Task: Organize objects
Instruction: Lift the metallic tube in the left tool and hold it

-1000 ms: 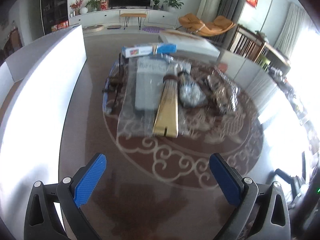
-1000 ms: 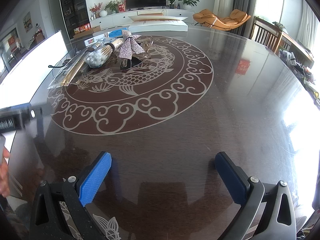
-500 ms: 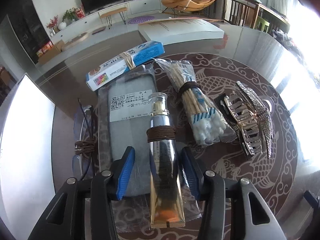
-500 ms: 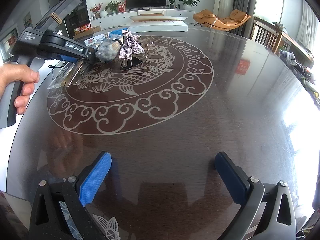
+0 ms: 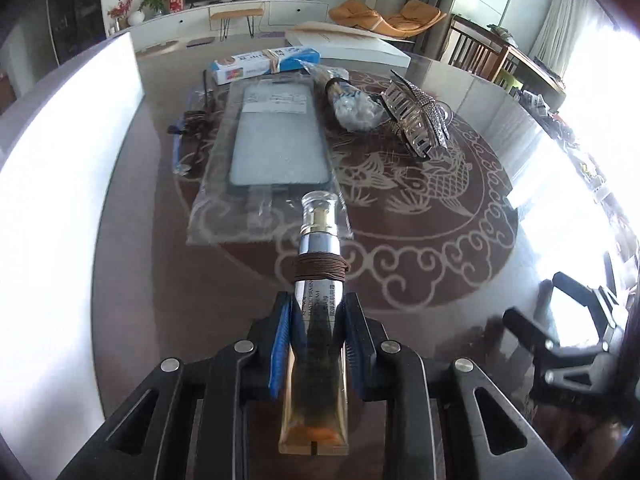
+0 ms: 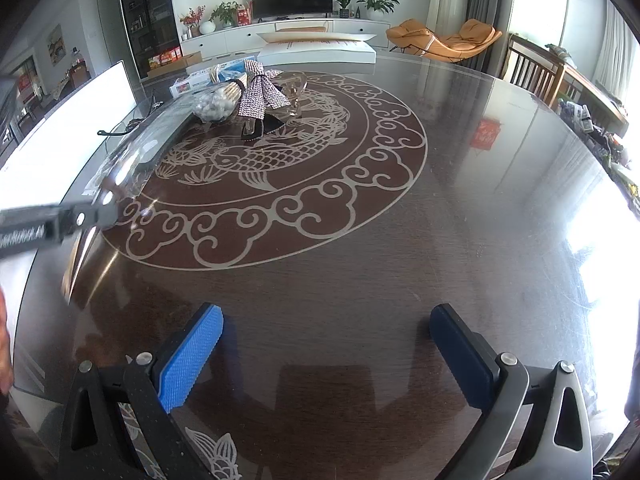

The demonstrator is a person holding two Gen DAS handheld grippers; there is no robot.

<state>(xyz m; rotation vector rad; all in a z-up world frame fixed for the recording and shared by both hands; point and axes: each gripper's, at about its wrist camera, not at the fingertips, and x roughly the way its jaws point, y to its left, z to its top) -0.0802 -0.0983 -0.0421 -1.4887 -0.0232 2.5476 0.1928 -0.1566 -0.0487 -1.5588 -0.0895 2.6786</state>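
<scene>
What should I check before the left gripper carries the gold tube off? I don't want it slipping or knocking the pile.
1. Grip: left gripper closing, blue fingers pressing both sides of the tube: ok.
2. Grip position: fingers sit behind the brown cord band, toward the crimped end, so the cap end overhangs: not ok.
3. Tube clear of the bagged phone: cap overlaps the bag edge in view; contact cannot tell.
4. Hair clip and cotton swabs away from the tube: ok.
5. Right gripper open, empty, over bare table: ok.
</scene>
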